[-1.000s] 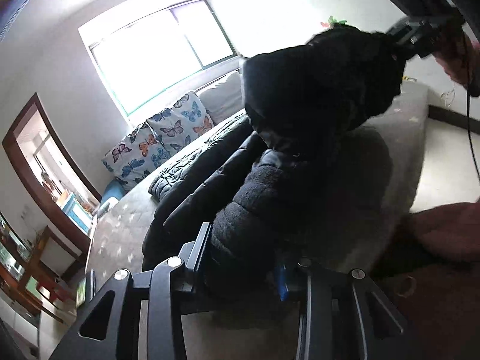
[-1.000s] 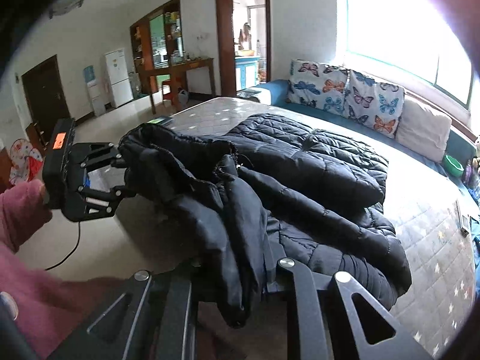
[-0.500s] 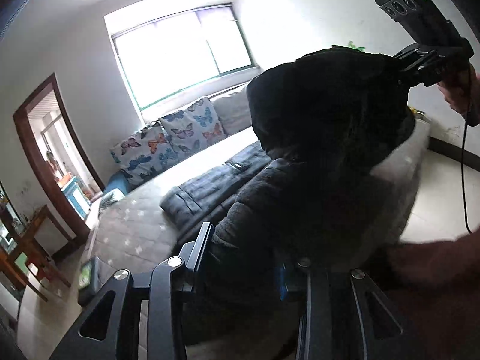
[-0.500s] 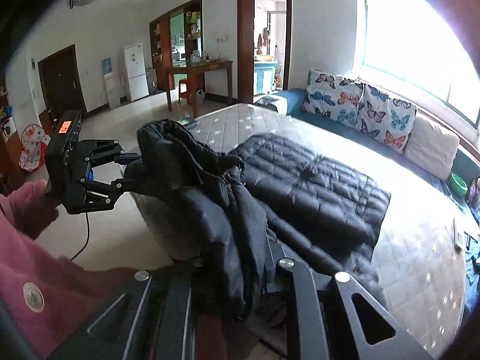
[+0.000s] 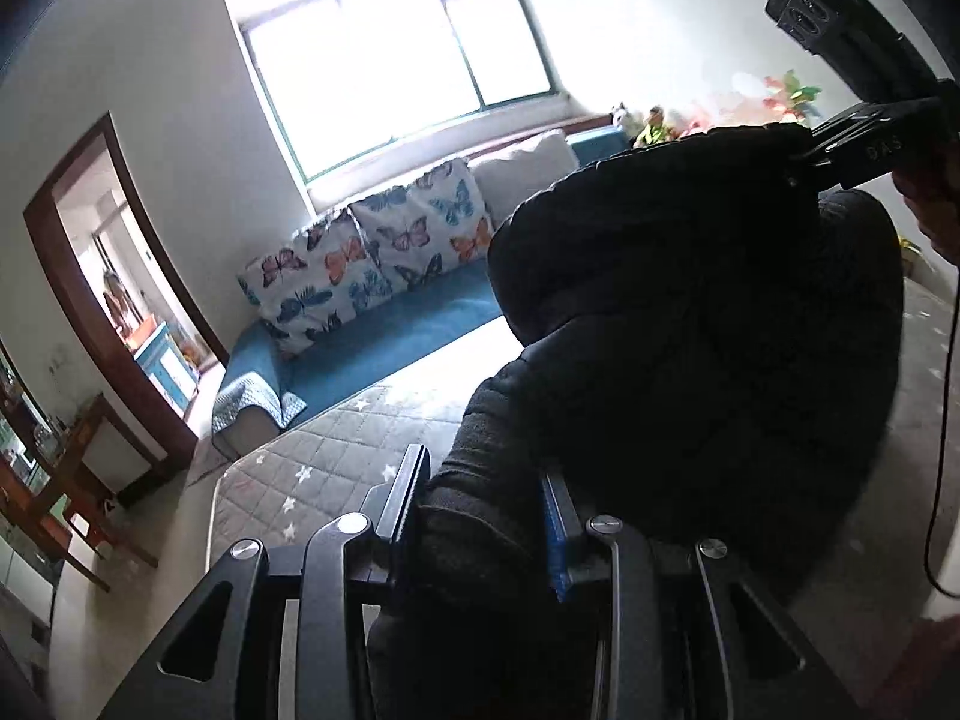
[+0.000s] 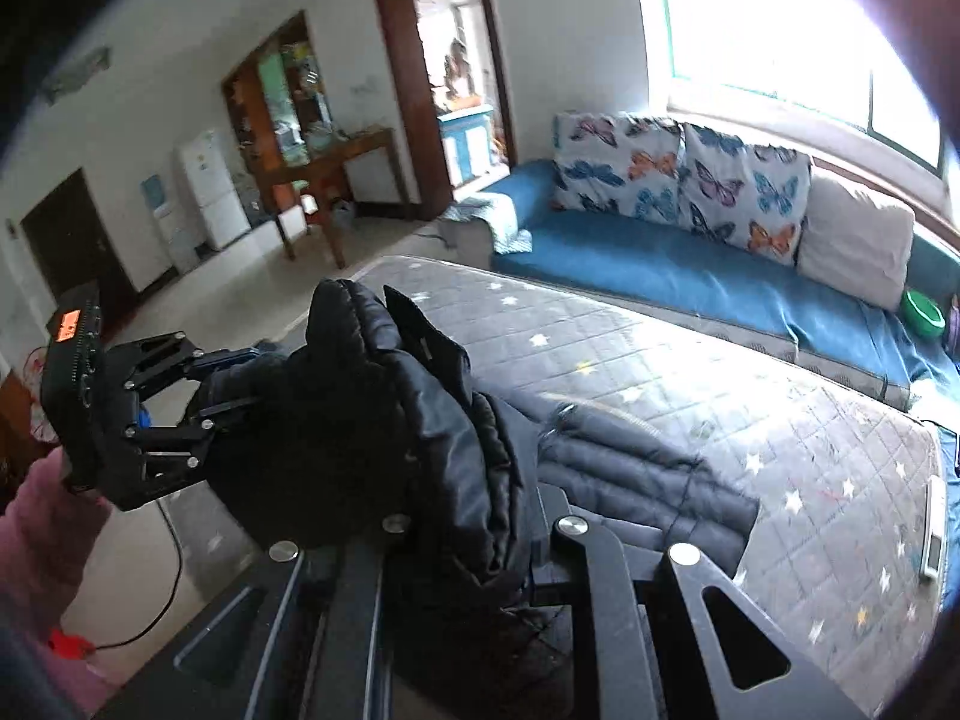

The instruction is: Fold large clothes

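Fingers of my left gripper (image 5: 480, 516) and right gripper (image 6: 468, 534) each clamp one black puffer jacket (image 6: 384, 420) (raised above one mattress (image 6: 780, 420)).

The left hand-held gripper (image 6: 234, 378) is black, built of flat angular links joined by silver screws, with a blue part between its fingers and an orange lit display on its boxy body. A thin black cable (image 6: 171, 576) hangs from it. The right hand-held gripper (image 5: 804, 162) is also black, with a small green light. The sleeve (image 6: 48, 546) is pink.
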The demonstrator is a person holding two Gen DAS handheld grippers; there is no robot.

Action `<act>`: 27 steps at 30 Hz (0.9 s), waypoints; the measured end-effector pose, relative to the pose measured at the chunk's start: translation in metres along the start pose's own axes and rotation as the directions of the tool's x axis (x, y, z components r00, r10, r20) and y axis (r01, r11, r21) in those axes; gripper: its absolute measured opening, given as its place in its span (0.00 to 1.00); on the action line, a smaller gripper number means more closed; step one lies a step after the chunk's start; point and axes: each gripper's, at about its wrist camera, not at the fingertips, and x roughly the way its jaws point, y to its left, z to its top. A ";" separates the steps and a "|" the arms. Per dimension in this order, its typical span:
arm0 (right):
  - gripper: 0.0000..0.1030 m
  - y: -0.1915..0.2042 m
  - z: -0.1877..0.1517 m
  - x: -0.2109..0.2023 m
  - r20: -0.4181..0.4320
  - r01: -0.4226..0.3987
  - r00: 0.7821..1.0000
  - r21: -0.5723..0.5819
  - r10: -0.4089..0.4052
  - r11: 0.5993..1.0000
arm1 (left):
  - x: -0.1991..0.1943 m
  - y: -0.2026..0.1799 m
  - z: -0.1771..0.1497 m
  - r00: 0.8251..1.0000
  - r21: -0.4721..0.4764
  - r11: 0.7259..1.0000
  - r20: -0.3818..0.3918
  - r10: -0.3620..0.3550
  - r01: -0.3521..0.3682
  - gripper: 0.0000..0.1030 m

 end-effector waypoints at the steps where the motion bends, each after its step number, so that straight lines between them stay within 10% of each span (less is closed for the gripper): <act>1: 0.17 -0.010 0.009 0.015 -0.008 0.015 1.000 0.016 -0.014 1.000 | 0.018 0.004 0.007 1.000 -0.011 1.000 -0.027 -0.004 0.004 0.35; 16: 0.18 -0.111 -0.005 0.178 -0.214 0.058 0.977 0.294 0.007 0.954 | 0.213 0.028 0.000 0.952 -0.104 0.991 -0.289 -0.106 0.079 0.50; 27: 0.23 -0.132 0.002 0.165 -0.188 0.094 0.982 0.372 -0.024 0.924 | 0.291 0.063 -0.031 0.936 -0.166 0.983 -0.328 -0.127 0.075 0.73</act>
